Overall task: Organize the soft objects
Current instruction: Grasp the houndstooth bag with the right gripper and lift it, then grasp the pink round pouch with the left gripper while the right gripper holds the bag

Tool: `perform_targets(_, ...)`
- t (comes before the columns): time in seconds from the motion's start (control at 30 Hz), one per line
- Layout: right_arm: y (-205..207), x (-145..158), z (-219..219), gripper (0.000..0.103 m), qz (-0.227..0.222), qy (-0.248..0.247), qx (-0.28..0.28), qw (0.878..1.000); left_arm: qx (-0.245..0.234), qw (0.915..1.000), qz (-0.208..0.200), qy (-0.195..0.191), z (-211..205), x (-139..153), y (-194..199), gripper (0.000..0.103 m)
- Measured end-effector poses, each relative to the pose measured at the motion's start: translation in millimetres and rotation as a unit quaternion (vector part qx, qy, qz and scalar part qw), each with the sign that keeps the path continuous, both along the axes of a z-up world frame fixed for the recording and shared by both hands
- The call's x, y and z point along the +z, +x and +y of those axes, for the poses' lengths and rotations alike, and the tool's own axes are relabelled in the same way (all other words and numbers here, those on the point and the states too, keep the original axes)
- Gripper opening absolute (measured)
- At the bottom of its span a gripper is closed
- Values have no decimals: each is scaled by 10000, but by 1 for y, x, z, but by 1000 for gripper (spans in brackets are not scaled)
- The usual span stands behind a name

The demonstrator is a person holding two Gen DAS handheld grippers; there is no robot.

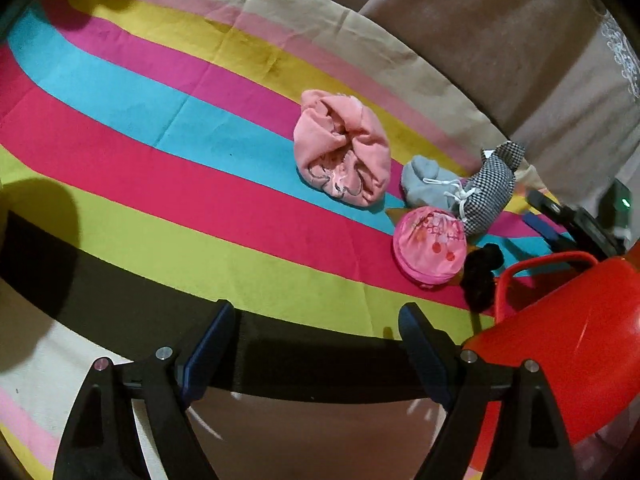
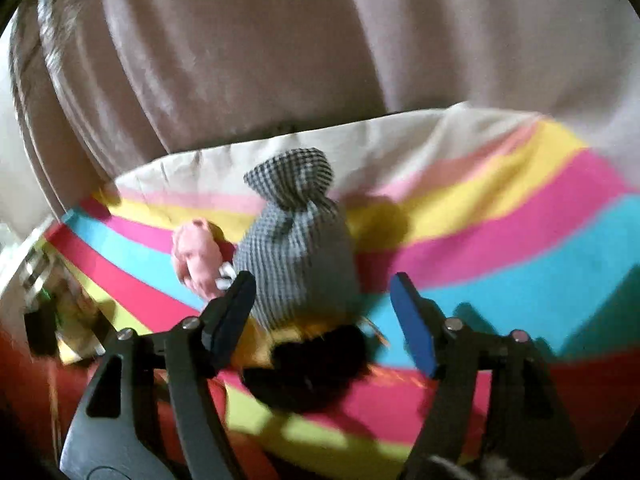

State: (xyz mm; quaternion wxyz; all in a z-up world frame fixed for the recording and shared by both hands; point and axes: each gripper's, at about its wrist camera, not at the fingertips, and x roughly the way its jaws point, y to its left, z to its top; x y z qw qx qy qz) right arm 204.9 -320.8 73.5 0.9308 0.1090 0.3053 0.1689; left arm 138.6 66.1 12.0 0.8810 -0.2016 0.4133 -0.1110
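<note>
**Mia:** What is sitting closest to us?

**Ben:** The left gripper [image 1: 316, 320] is. Its two black arms with blue pads are standing wide apart, and nothing is sitting between them. It is hanging over the striped cloth [image 1: 160, 152].

**Mia:** What is that big red thing on the near right?

**Ben:** That is a red basket [image 1: 568, 320] with a loop handle. It is sitting just beside the left gripper's right arm.

**Mia:** Where are the soft things lying?

**Ben:** They are all lying on the cloth, over on the right. A black fuzzy thing [image 1: 480, 276] is touching the red basket's handle. A round pink pouch [image 1: 430, 248] is sitting just left of it. Farther back, a grey sock [image 1: 428, 184] is leaning against a checked bag [image 1: 492, 188] with a white string. A pink bundle [image 1: 344, 152] is lying to the left of the sock.

**Mia:** What is the other one doing?

**Ben:** The right gripper [image 2: 322, 304] is also standing wide, holding nothing. This view is blurry. The checked bag [image 2: 296, 240] is showing between its arms, a bit farther away. The black fuzzy thing [image 2: 316, 364] is lying near, low between them. A pink thing [image 2: 198, 252] is peeking out left of the bag.

**Mia:** And far away?

**Ben:** A brownish sofa [image 2: 240, 60] is sitting behind the cloth.
</note>
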Motion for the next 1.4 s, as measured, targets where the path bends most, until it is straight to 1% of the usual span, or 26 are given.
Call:
perform_targets(0.1,24,-5,18,76,-23,-27,382,9993,-85,9999,94,-98,-1,0,6,86)
perform_targets(0.17,34,-8,25,76,-2,-194,390,9991,-196,9991,194,-312,-2,1,12,86)
perform_targets(0.23,40,-14,26,76,62,-448,266,9986,-312,9980,200,-521,-6,4,19,86)
perform_targets(0.27,43,-17,24,76,122,-450,232,9986,-427,9973,149,-574,-10,8,25,86)
perform_targets(0.33,45,-25,18,76,211,-243,251,9992,-630,9966,65,-528,-20,14,34,86)
perform_targets(0.37,45,-27,16,64,166,-198,277,9993,-785,9958,25,-476,-27,17,42,86)
perform_targets(0.4,42,-27,16,43,60,-222,320,9992,-916,9947,12,-468,-33,19,49,86)
perform_targets(0.43,36,-24,18,7,-75,-411,182,9990,-1060,9932,4,-486,-40,20,56,86)
perform_targets(0.47,31,-20,17,7,-200,-478,46,9986,-1208,9915,-16,-488,-47,21,64,86)
perform_targets(0.53,15,-5,13,6,-563,-392,-161,9975,-1434,9888,26,-403,-61,20,78,86)
perform_targets(0.6,4,11,10,6,-798,-423,-363,9953,-1724,9835,110,-530,-75,18,92,86)
perform_targets(0.63,-2,16,10,6,-881,-512,-430,9939,-1772,9824,135,-570,-79,17,96,86)
perform_targets(0.7,-14,26,11,6,-1029,-579,-473,9919,-1822,9819,191,-471,-92,14,107,86)
perform_targets(0.8,-27,30,9,6,-1070,-547,-456,9917,-1926,9809,242,-72,-110,7,120,86)
perform_targets(0.83,-31,30,9,6,-1077,-545,-468,9916,-1933,9805,305,160,-117,3,124,86)
perform_targets(0.87,-35,29,7,7,-1056,-525,-477,9919,-1950,9801,287,246,-120,1,124,87)
perform_targets(0.93,-41,28,4,7,-1032,-414,-554,9923,-1955,9786,102,638,-127,2,119,87)
perform_targets(0.97,-48,29,2,7,-1055,-395,-612,9918,-1880,9788,45,816,-128,2,115,79)
perform_targets(1.0,-54,30,1,7,-1077,-393,-649,9913,-1802,9800,-12,843,-125,2,110,67)
perform_targets(1.03,-59,32,0,7,-1092,-395,-682,9909,-1784,9809,-43,771,-122,3,106,65)
perform_targets(1.07,-65,33,-1,7,-1129,-409,-744,9900,-1682,9836,-172,630,-113,8,96,64)
perform_targets(1.2,-88,44,-1,7,-1314,-509,-1016,9848,-1182,9879,-643,768,-79,34,55,64)
perform_targets(1.27,-102,50,-3,7,-1357,-577,-1143,9824,-969,9905,-666,715,-62,42,38,64)
perform_targets(1.4,-130,55,-12,7,-1242,-560,-1283,9823,-674,9929,-560,801,-35,50,3,64)
